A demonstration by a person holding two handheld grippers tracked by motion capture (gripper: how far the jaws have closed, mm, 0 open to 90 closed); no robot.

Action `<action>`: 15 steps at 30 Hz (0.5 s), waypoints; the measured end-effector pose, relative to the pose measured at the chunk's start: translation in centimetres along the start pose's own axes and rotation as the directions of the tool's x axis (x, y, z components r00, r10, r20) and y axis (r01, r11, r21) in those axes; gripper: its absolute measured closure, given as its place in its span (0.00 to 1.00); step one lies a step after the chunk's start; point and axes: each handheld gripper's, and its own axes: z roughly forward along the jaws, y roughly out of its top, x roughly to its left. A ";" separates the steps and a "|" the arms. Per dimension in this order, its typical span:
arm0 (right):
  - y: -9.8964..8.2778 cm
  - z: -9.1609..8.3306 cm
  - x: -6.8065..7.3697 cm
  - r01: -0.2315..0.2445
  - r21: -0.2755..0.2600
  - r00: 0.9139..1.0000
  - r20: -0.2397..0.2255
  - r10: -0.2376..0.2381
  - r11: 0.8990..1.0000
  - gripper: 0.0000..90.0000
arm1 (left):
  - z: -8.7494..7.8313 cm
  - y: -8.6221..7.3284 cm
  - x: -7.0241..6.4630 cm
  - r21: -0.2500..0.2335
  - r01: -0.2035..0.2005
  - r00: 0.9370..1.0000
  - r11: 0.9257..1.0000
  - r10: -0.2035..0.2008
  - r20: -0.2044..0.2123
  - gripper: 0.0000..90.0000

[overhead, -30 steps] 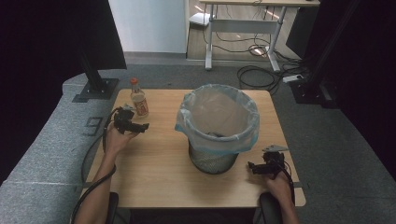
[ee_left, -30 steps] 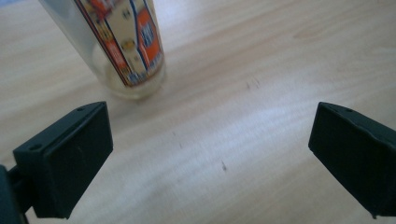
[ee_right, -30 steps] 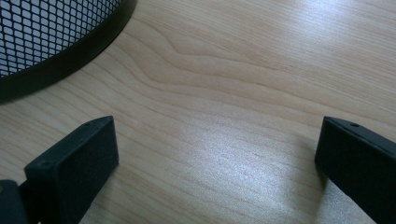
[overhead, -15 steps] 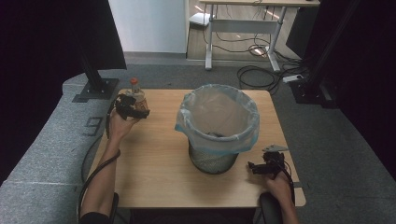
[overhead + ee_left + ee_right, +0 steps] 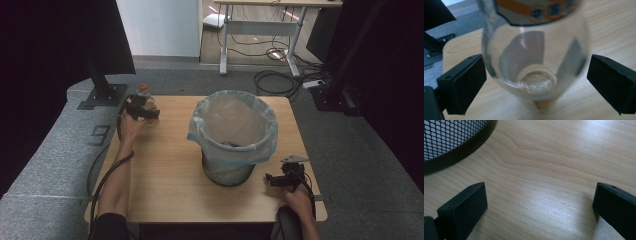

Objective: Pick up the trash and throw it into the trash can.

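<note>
1. We see a white-legged desk (image 5: 260, 27) standing at the far end of the floor.
2. We note black cables (image 5: 272, 80) coiled on the floor near it.
3. We find a black stand base (image 5: 102, 95) on grey padding (image 5: 45, 160) marked "9".

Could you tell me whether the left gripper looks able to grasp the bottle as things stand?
Probably yes: the left gripper is open with the clear bottle between its jaws, and nothing seems to block them from closing.

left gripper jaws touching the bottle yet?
Apart. The left gripper view shows the clear bottle between the left gripper's open jaws, with bare table visible as a gap on each side.
</note>
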 end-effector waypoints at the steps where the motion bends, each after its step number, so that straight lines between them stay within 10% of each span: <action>1: 0.0 0.0 0.0 0.000 0.000 1.000 0.000 0.000 1.000 0.00 | 0.1 0.0 0.1 -0.008 0.008 1.000 1.000 -0.008 0.004 0.04; 15: 0.0 0.0 0.0 0.000 0.000 1.000 0.000 0.000 1.000 0.00 | 0.5 0.5 0.3 -0.045 0.042 0.998 0.998 -0.040 0.053 0.30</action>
